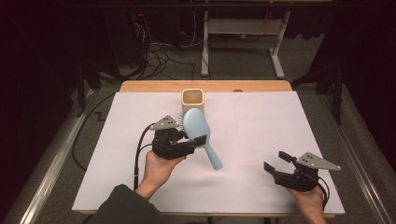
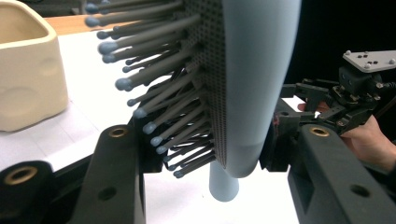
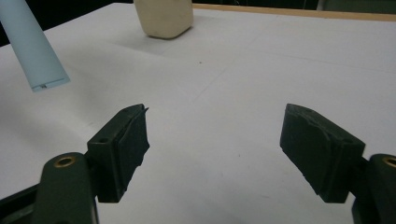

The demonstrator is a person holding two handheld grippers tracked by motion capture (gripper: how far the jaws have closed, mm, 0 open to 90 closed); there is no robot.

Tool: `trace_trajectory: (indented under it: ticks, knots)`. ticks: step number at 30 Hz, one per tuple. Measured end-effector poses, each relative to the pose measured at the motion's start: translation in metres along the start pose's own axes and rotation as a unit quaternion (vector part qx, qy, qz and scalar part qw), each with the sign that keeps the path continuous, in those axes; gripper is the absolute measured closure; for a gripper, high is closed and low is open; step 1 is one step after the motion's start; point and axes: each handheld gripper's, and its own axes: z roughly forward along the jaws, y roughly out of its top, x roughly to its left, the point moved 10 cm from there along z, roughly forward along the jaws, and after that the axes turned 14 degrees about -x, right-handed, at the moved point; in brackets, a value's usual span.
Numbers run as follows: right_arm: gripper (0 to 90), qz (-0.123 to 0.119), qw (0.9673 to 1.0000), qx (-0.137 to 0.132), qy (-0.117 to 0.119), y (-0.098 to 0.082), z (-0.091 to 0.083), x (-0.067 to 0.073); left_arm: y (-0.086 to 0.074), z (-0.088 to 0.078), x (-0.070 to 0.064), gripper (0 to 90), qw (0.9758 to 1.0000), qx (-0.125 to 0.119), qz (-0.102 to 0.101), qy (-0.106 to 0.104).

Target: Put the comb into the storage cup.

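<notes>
I am holding the light blue hairbrush (image 1: 197,127) in my left hand-held gripper (image 1: 187,142), a little left of the counter's middle and well in from its near edge. The jaws are pinching the brush at the lower part of its oval head, one jaw against the smooth blue back and the other in among the dark bristles (image 2: 159,100). In the left gripper view the bristle side is facing the cream cup (image 2: 25,70) and the blue back is facing my other hand. The brush is raised off the white counter (image 1: 261,140) and tilting, its head pointing toward the far edge and its handle (image 1: 214,158) slanting down toward the near right. In the right gripper view the cut end of that handle (image 3: 44,85) is hanging above the surface.

The cream cup (image 1: 192,98) is standing upright near the middle of the far edge, just behind the brush head; I cannot tell whether the two are touching.

My right hand-held gripper (image 1: 275,162) is sitting near the near right corner of the counter, well apart from the brush. Its jaws are spread wide with only bare white surface between them, and its tips are pointing toward the handle.
</notes>
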Motion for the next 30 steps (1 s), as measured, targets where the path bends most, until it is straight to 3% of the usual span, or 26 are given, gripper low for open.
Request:
trace_trajectory:
  ticks: [12, 30]
  knots:
    - [24.8, -0.003, 0.9999, 0.003, -0.014, -0.010, -0.010, -0.005, 0.015, -0.005, 0.006, 53.3, 0.9999, -0.011, 0.007, 0.010]
    - [23.9, 0.002, 0.9997, -0.009, -0.020, -0.008, -0.012, -0.005, 0.038, -0.005, 0.028, 53.3, 0.9991, -0.020, 0.006, 0.036]
